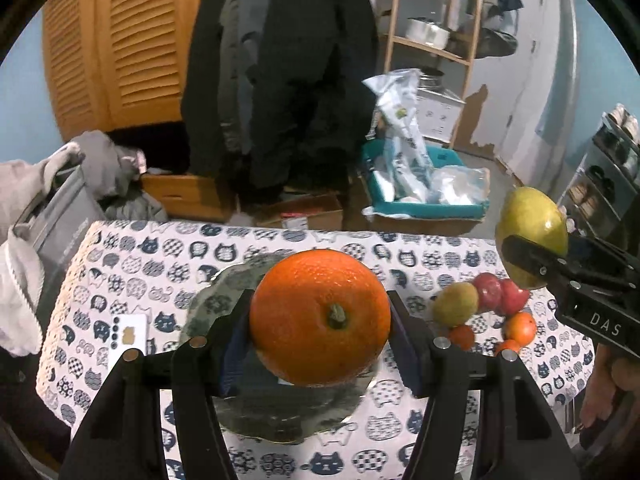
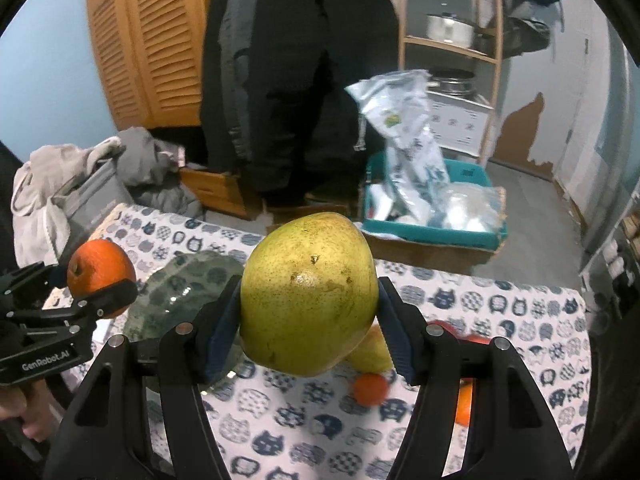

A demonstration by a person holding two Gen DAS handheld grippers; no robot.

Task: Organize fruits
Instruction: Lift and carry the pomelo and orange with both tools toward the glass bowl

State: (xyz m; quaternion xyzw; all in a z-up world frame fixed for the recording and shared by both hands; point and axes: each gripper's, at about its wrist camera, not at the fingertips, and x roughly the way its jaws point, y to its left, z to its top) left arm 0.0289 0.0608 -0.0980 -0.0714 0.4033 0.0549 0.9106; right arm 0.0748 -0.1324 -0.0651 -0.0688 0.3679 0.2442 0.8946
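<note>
The counter (image 1: 440, 248) is covered by a cloth printed with cat faces. A green glass plate (image 1: 224, 292) is set on it toward the left side. Above the plate, an orange (image 1: 322, 316) is clamped between the blue pads of the left tongs (image 1: 320, 344), its stem end turned toward the camera. To the right, a green pear (image 2: 308, 292) is gripped by the right tongs (image 2: 310, 320) and held clear of the cloth. Under and beyond the pear, a small cluster of loose fruit (image 1: 486, 312) is gathered on the cloth: a second pear, red apples and small oranges, touching one another. A white card (image 1: 128, 332) is laid left of the plate.
</note>
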